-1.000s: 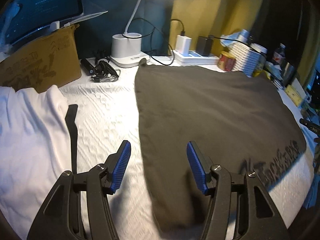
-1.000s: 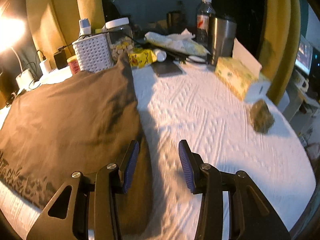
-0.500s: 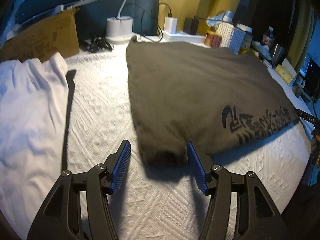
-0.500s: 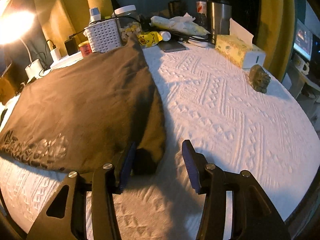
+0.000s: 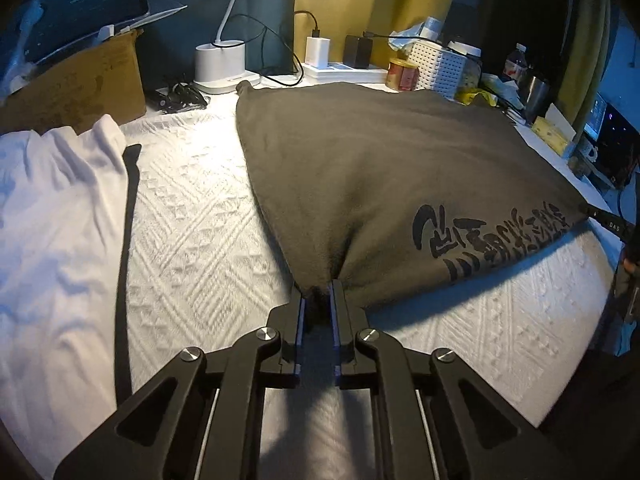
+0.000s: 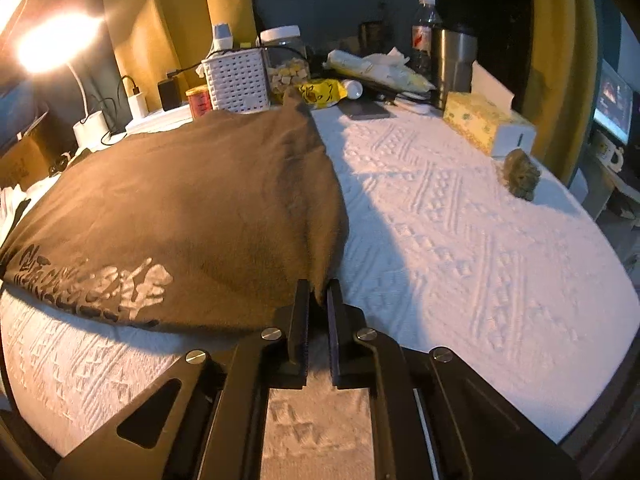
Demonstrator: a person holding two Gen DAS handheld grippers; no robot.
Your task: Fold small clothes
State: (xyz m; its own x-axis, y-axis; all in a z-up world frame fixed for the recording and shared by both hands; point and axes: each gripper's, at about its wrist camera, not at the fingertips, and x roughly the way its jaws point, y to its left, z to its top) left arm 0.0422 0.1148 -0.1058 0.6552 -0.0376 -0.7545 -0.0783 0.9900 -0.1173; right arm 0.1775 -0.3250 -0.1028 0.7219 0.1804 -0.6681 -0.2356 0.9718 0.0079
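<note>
Left gripper (image 5: 319, 300) pinches narrow on the dark shirt (image 5: 380, 168) at its near corner; right gripper (image 6: 319, 296) clamps the opposite near corner. Shirt lies on the white bedspread (image 6: 460, 232), both grippers low.

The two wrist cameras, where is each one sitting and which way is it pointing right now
Left wrist: rides the left gripper, looking forward over the dark shirt toward the lamp base; its fingers pinch the shirt's near left corner.
Right wrist: rides the right gripper, facing the white basket and tissue box; its fingers pinch the near right corner.
Shared: the shirt, its print, the basket, the white bedspread.
</note>
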